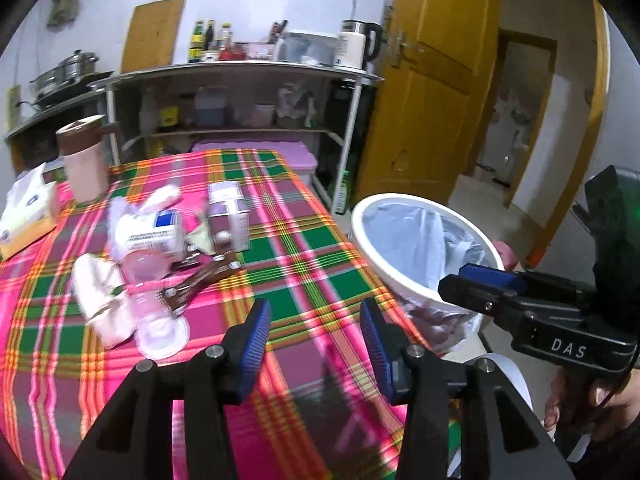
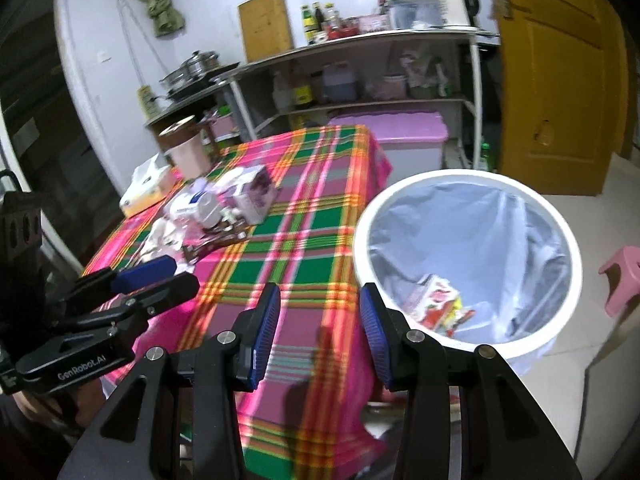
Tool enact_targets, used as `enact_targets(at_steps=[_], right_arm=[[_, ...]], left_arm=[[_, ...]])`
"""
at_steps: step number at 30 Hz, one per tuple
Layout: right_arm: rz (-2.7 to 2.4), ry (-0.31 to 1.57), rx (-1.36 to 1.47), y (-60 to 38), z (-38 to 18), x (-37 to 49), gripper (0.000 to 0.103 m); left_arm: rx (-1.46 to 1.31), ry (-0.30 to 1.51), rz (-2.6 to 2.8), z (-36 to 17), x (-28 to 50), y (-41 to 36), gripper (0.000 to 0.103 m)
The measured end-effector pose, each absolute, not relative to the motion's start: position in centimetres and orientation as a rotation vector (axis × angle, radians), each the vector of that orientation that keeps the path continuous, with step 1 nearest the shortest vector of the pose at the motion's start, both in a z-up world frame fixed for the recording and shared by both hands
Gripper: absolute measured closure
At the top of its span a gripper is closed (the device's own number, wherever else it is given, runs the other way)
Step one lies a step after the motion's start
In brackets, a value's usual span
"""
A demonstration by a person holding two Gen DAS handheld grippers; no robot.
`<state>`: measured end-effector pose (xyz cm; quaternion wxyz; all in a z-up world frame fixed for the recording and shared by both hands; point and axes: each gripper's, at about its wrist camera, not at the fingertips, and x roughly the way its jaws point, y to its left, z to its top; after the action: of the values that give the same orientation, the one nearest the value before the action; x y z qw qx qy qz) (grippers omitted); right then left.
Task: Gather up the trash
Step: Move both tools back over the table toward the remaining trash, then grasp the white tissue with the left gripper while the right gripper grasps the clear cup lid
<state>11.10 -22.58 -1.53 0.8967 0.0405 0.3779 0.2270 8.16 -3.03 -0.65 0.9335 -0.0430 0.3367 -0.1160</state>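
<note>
the bin [image 2: 576, 264] stands off the table [image 1: 304, 240] edge, a wrapper already inside. the trash heap [image 1: 160, 236] lies far across the cloth: a carton, a crushed bottle, tissues, dark wrappers, blurred so i may misname some. both the left gripper [image 1: 316, 344] and right gripper [image 2: 320, 336] are spread, holding nothing. risks: a careless reach scatters the heap, the smooth bottle slips from the pads, or light tissue misses the bin.
</note>
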Motion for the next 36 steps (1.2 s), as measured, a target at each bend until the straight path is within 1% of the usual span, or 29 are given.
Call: enact_targets(at_steps=[16,26,36], right_arm=[[0.606,0.810,-0.009,-15.3,-1.8,10.8,0.060],[0.638,0.827,-0.022,-12.9,-2.3,11.7,0.060],[0.659,0.847,-0.037,-11.0,-2.8,13.0,0.060]], left_arm=[[-0.183,0.665,0.010,-1.0,6.6,5.9,0.057],[-0.278,0.709,0.125,-3.1,10.4,11.1,0.057],[-0.314,0.753,0.125,-5.3,13.1,12.3,0.058]])
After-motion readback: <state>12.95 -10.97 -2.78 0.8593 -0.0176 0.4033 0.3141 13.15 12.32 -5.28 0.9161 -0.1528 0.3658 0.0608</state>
